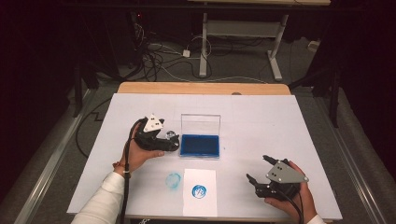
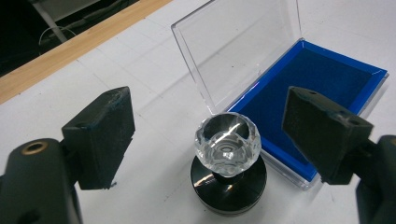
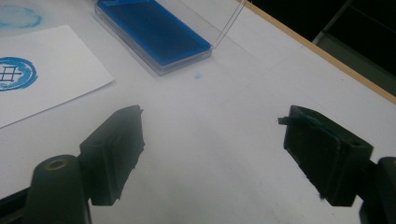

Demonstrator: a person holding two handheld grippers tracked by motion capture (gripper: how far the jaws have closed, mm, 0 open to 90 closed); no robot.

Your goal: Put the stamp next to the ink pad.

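Left gripper (image 2: 210, 135) sits at the middle-left of the white table (image 1: 280, 121), jaws spread wide, and between them stands the stamp (image 2: 228, 161): a faceted clear knob on a round black base. Neither pad touches it; there's open space on both sides. The stamp stands upright on the table, just beside the near-left corner of the ink pad (image 2: 317, 88), a shallow clear case with a deep blue bed and its clear lid (image 2: 238, 42) propped up. From the high view, the stamp (image 1: 171, 135) shows as a small glint at the gripper's tip, left of the case (image 1: 201, 144).

Over on the right, the right gripper (image 3: 212, 149) hovers low near the front edge, jaws spread, with bare table between them. In front of the case lies a white sheet (image 1: 201, 205) bearing a round blue print (image 1: 199, 191). Left of it, a fainter blue smudge (image 1: 173, 180) marks the table itself.
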